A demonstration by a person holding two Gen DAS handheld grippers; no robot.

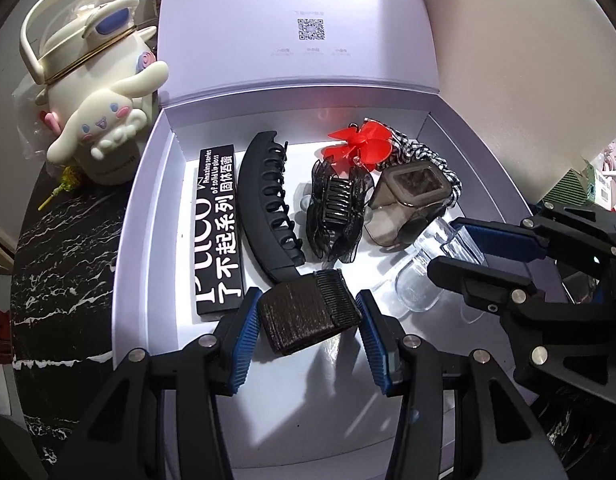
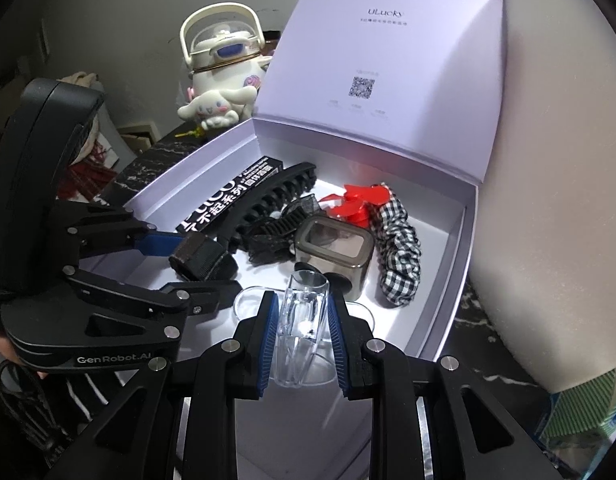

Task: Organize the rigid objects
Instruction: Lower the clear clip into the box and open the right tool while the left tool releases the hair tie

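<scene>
I am setting two things down into the open box (image 1: 148, 184), and both want a low, gentle release so nothing already packed gets knocked.

Starting at the left: the black carton (image 1: 218, 232) lies flat along the left wall, and the long black hair claw (image 1: 268, 204) lies just beside it. My left gripper (image 1: 308, 320) pinches a dark ribbed comb (image 1: 308, 312) by its two ends, the blue pads pressed against it. The comb sits squarely between my jaws, its toothed edge pointing away from me, close to the near tip of the long claw; I cannot tell whether the two touch. I judge the open floor in front of the carton to be the place for it, so I should lower it until it rests flat, then spread the jaws only a little and lift straight out.

Further right lie the frilly black clip (image 1: 336, 212), the red bow (image 1: 360, 148), the smoky square jar (image 1: 408, 196) and the checked scrunchie (image 1: 428, 160).

My right gripper (image 2: 302, 336) is squeezed nearly together on a clear plastic clip (image 2: 302, 320), which stands upright between the pads, just in front of the jar. I should keep it clear of the jar and lay it down on the bare floor on the near right side.
</scene>
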